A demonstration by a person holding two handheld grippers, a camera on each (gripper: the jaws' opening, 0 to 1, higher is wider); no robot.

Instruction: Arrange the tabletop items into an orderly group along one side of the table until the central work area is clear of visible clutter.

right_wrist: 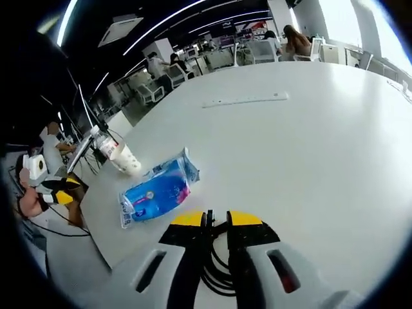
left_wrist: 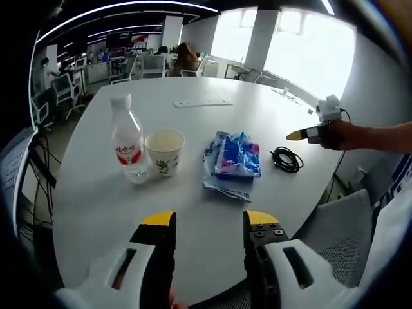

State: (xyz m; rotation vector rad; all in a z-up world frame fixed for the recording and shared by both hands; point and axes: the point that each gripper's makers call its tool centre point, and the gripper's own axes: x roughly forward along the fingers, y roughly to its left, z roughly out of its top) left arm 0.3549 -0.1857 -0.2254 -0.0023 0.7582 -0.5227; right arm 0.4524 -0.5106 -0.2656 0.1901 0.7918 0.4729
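Yellow-tipped jaws of the left tool (left_wrist: 209,219) stand spread and empty over the near edge of the white desk (left_wrist: 212,122). Beyond them, in a loose row from left to right, sit a clear water bottle (left_wrist: 127,139) with a red label, a paper cup (left_wrist: 165,152) just beside it, a blue tissue pack (left_wrist: 234,158) and a coiled black cable (left_wrist: 286,159). The right tool (left_wrist: 309,134) appears at the far right of the left gripper view, above the desk edge beyond the cable.

In the right gripper view the right tool (right_wrist: 216,219) has its jaws drawn nearly together around strands of the black cable (right_wrist: 215,273); whether the coil is firmly pinched cannot be told.

Risks, as judged: a partial grip on a few loops could let the coil unwind and trail across the central area when moved. The bottle is tall and narrow, and the cup light; a sideways nudge from either tool could topple one against the other. Dragging the cable past the tissue pack (right_wrist: 158,191) may snag and shift it.
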